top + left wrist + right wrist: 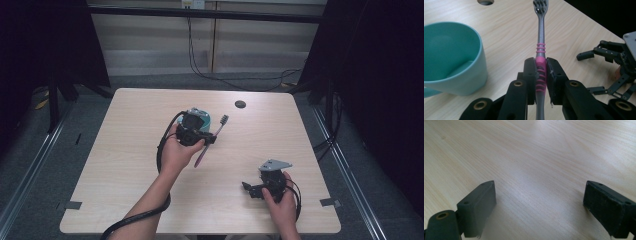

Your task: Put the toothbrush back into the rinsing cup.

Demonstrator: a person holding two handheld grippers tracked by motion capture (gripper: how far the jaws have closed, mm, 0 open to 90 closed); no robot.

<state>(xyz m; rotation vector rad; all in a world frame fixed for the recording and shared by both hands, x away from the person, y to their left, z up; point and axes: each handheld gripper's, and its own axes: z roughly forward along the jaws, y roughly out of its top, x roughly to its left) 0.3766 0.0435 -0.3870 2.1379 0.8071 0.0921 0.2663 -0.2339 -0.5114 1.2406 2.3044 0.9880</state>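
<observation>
My left gripper (206, 141) (541, 72) is shut on a grey and pink toothbrush (540, 53), clamped at its pink ribbed handle. The brush (212, 138) points its bristled head away from me, tilted up above the table. A teal cup (451, 58) stands upright just left of the brush; in the high view the cup (199, 116) sits behind the left hand. My right gripper (248, 188) (539, 206) rests low near the table's front right, jaws spread wide with bare wood between them. The left gripper view also catches it at the right edge (599, 68).
The light wooden table (130, 150) has a round dark cable hole (240, 104) near its far edge. Black cables trail from both grippers. Dark curtains flank the table, and tape marks sit at its front corners.
</observation>
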